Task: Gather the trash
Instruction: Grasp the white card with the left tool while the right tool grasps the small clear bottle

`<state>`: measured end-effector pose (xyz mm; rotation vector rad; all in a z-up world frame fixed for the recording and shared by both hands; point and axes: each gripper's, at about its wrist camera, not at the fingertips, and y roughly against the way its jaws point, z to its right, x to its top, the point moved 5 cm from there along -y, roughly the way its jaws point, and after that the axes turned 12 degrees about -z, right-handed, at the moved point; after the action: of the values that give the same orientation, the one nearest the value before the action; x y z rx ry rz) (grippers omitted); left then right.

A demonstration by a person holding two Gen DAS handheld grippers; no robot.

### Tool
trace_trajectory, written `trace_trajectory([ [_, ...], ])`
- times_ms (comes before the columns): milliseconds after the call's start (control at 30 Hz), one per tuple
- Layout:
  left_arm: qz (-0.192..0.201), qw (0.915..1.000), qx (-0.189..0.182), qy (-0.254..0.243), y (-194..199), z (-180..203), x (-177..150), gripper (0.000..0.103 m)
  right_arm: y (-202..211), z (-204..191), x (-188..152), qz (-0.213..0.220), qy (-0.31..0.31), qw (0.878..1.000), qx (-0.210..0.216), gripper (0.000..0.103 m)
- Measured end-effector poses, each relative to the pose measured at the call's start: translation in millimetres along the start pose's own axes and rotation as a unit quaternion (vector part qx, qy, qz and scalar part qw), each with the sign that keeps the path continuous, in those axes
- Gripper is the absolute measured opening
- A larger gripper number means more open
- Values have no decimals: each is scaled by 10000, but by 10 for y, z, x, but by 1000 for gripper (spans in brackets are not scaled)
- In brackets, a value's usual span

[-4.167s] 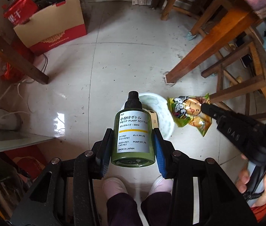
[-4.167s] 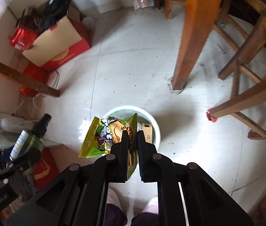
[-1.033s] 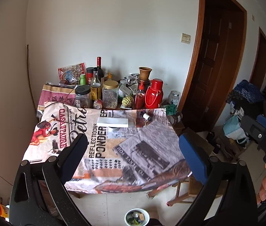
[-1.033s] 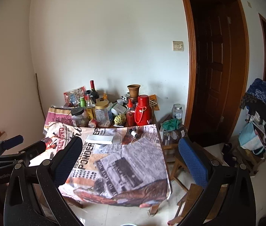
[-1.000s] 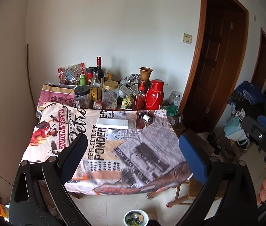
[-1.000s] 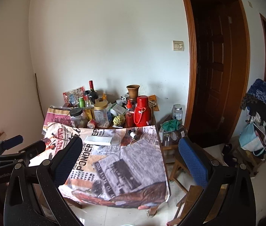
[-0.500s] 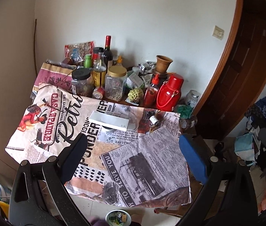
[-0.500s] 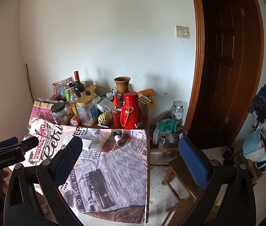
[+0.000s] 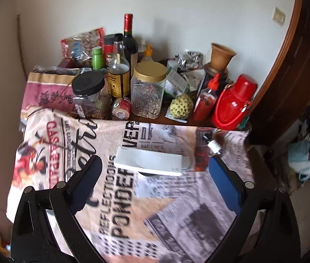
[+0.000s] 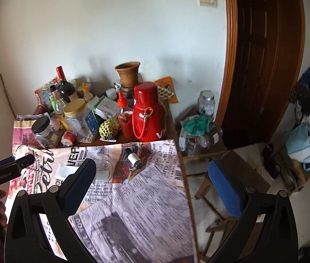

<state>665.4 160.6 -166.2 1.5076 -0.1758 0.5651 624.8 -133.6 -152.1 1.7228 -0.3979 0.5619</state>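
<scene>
My left gripper [image 9: 155,168] is open and empty, just above the cloth-covered table [image 9: 155,214]. A flat white box [image 9: 148,162] lies on the cloth between its fingers, slightly beyond the tips. A small dropper bottle [image 9: 213,146] lies on its side to the right of the box; it also shows in the right wrist view [image 10: 134,159]. My right gripper [image 10: 151,172] is open and empty above the table's right part. The left gripper's tip [image 10: 12,167] shows at the left edge of the right wrist view.
Jars, bottles, a red thermos [image 10: 148,114], a clay pot [image 10: 127,72] and a green custard apple [image 9: 180,106] crowd the table's back by the wall. A wooden chair [image 10: 218,175] and a low stand with jars [image 10: 198,131] are right of the table, near a dark door [image 10: 264,54].
Both grippers have moved forward and down toward the table. The floor bin has left the left wrist view. The white box now lies between the left fingers.
</scene>
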Motion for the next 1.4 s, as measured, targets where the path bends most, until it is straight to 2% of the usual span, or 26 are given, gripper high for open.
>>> trace_trajectory([
  [100, -342, 9988, -84, -351, -436, -118, 209, 98, -497, -71, 88, -386, -64, 9992, -14, 102],
  [333, -715, 9936, -313, -817, -1262, -219, 524, 98, -1701, -253, 157, -1296, 182, 9911, 221, 99],
  [433, -857, 9911, -451, -908, -1569, -232, 581, 97, -2083, -354, 165, -1582, 411, 9863, 213, 86],
  [567, -1280, 9859, -736, -787, -1966, -325, 571, 81, -2497, -423, 151, -1936, 609, 9790, 194, 62],
  [633, -1426, 9843, -805, -657, -2072, -376, 546, 76, -2600, -453, 140, -2024, 692, 9767, 195, 56],
  [733, -1636, 9808, -919, -531, -2176, -446, 475, 65, -2699, -512, 100, -2102, 926, 9732, 76, 42],
  [800, -1727, 9787, -1013, -461, -2174, -476, 409, 62, -2719, -546, 67, -2113, 1063, 9716, 6, 27],
  [900, -1769, 9767, -1134, -434, -2085, -480, 290, 62, -2647, -570, -6, -2029, 1178, 9720, -95, 26],
  [1267, -2083, 9680, -1225, -679, -1756, -136, -306, 62, -2032, -459, -527, -2129, 967, 9718, 319, 26],
  [1400, -2276, 9654, -1045, -719, -1810, 11, -486, 62, -1810, -346, -654, -2114, 875, 9727, 389, 26],
])
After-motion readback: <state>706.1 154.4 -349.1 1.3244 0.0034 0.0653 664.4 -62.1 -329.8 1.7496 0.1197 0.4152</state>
